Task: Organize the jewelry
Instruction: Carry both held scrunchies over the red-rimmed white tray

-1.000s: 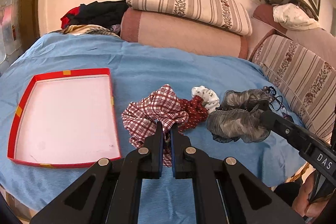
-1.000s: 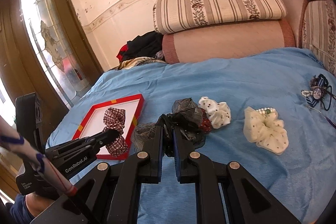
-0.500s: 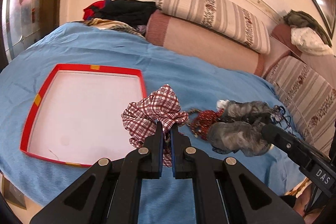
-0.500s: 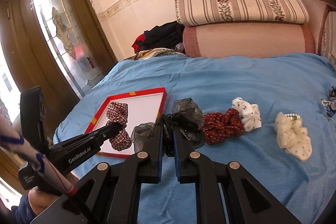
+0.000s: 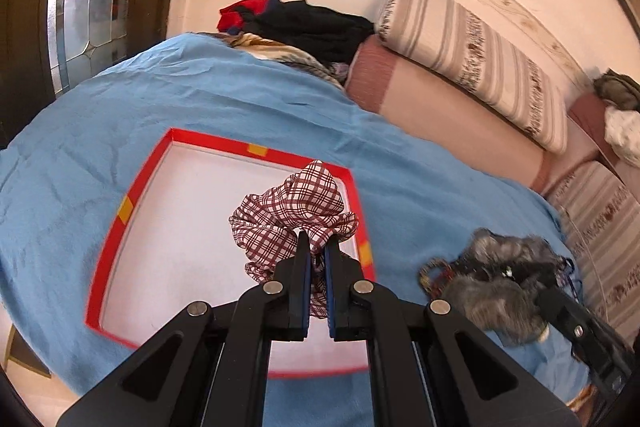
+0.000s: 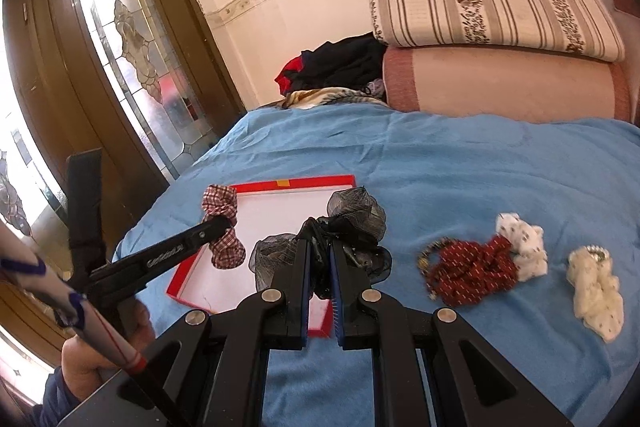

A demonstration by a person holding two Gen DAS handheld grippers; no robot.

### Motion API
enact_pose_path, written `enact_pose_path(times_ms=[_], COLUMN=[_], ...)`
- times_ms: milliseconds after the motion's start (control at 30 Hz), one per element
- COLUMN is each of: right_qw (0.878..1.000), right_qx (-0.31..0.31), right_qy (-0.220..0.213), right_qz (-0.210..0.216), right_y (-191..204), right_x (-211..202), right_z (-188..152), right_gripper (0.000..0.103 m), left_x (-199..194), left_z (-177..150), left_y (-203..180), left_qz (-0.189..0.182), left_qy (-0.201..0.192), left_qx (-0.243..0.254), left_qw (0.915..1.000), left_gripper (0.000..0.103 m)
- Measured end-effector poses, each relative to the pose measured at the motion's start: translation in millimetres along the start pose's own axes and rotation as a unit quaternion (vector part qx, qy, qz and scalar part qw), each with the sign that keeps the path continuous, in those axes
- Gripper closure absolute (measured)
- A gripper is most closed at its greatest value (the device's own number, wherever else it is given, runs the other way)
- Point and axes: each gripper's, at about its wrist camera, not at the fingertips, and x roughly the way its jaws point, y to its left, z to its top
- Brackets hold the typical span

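Bed with blue cover [image 6: 460, 163]; red-rimmed tray [image 5: 120, 223] on it. Left gripper [image 5: 317, 247]: fingers clamped on checked scrunchie [image 5: 292, 207], held over the tray. Right gripper [image 6: 319, 247]: fingers clamped on black mesh scrunchie [image 6: 356, 215] at the tray's near corner. Right of those fingers, on the cover: dark red scrunchie [image 6: 472, 267], white scrunchie [image 6: 524, 243], cream scrunchie [image 6: 596, 291].

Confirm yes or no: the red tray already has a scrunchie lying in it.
No: the red tray floor is bare; the checked scrunchie hangs above it in the left gripper.

tray [image 6: 316, 181] on bedspread [image 6: 460, 163], scrunchies [image 6: 472, 269] right
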Motion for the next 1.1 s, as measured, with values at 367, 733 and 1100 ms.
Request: enact_pose_path(times_ms=[367,733,1100], right_qw=[1.0,0.998,0.995], right_qx=[-0.002,0.017,0.039], right_qy=[0.015,0.059,0.082], right_qz=[-0.001,0.025,0.038], right_y=[13,25,27], right_x=[59,164,225], right_z=[35,63,71], right_gripper=[0.093,0.093,0.093], left_x=[70,122,145], left_z=[50,64,69], left_y=[54,109,100], left_qz=[0.026,0.024,0.02], left_qy=[0.026,0.069,0.081], left_qx=[-0.035,-0.065,-0.07], left_qw=[0.9987,0.9952,0.994], left_gripper=[0.098,0.098,0.097])
